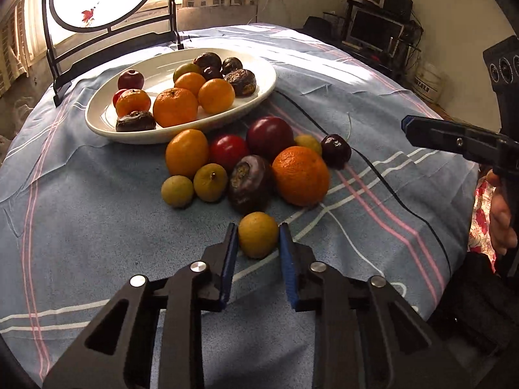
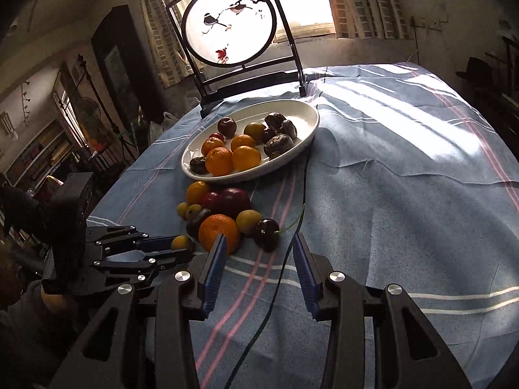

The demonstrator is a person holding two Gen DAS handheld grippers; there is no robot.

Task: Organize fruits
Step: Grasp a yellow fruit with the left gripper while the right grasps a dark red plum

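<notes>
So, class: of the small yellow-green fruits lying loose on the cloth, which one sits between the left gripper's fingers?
The yellow-green fruit nearest the camera, alone in front of the pile, clamped by the left gripper.

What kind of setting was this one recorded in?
Probably a lived-in home, not a lab: a table under a striped blue cloth, a decorative round bird-painted screen before a curtained window, and a cluttered shelf with a small monitor.
</notes>
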